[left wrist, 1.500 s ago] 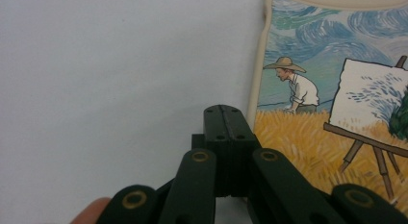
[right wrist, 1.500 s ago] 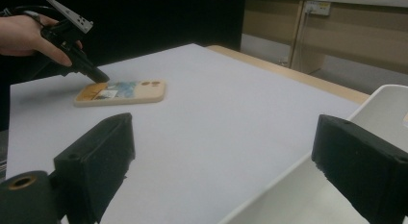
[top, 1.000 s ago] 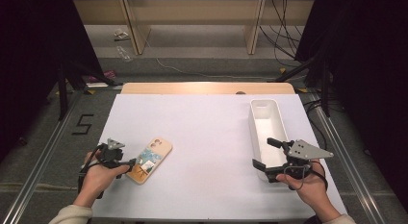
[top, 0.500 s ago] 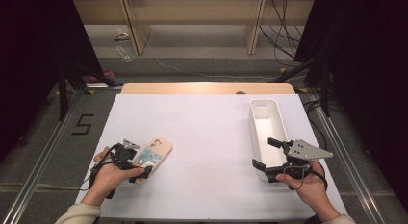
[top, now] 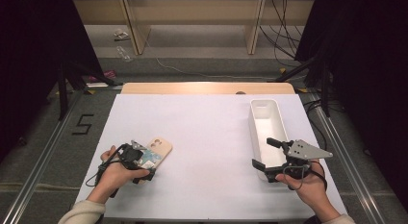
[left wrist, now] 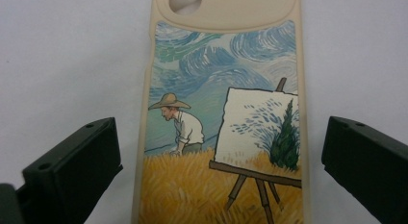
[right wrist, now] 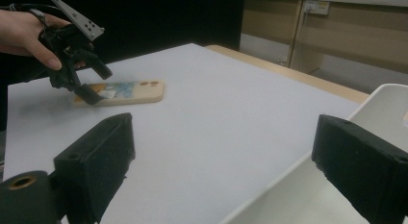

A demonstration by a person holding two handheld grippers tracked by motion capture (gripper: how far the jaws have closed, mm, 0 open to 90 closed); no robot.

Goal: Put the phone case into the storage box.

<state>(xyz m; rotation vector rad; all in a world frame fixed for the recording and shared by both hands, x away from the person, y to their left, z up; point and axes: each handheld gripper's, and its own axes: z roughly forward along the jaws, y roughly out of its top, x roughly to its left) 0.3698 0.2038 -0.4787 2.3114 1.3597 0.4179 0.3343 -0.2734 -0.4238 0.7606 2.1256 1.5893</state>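
A cream phone case printed with a painter at an easel lies flat at the front left of the white table. In the left gripper view the phone case runs up between the two black jaws with a gap on each side. My left gripper is open; its jaws have just been opening, they straddle the case's near end, and the pads do not press on it. My right gripper stands open and holds nothing, at the near end of a white tray. The right gripper view shows the left gripper over the case.
The long white tray stands lengthwise at the right. A wooden strip borders the table's far edge. White tabletop spreads between the two hands. Cables and shelving lie on the floor beyond.
My left hand has moved right onto the phone case, and its jaws now stand on either side of the case's near end. The right hand has kept still.
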